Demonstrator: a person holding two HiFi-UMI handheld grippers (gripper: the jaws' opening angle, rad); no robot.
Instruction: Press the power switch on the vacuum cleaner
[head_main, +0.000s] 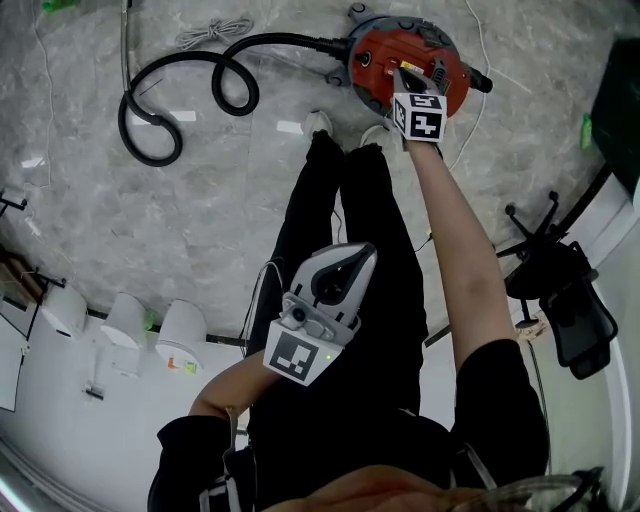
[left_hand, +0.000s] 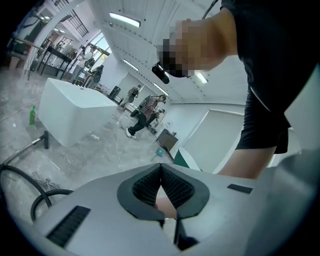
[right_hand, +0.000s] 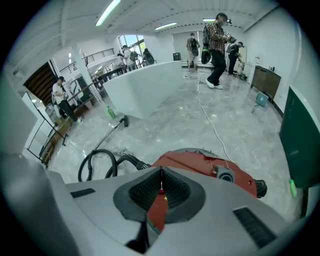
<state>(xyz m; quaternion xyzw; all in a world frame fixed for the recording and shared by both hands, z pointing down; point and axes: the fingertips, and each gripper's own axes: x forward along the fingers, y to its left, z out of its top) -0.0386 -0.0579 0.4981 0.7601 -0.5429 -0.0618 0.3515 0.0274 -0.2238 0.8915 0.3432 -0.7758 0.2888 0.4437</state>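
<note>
A red vacuum cleaner (head_main: 385, 55) with a black hose (head_main: 180, 85) stands on the marble floor at the top of the head view. My right gripper (head_main: 408, 78) is stretched out over its red top, jaws shut with nothing between them. In the right gripper view the red body (right_hand: 200, 167) lies just beyond the closed tips, with a round grey fitting (right_hand: 226, 175) to the right. My left gripper (head_main: 340, 268) hangs back near the person's waist, shut and empty. The power switch itself I cannot make out.
A black office chair (head_main: 560, 290) stands to the right. White cables (head_main: 210, 30) trail over the floor near the vacuum. White curved units (head_main: 125, 320) sit at lower left. The person's legs and shoes (head_main: 318, 122) stand right beside the vacuum. Other people (right_hand: 216, 42) stand far off.
</note>
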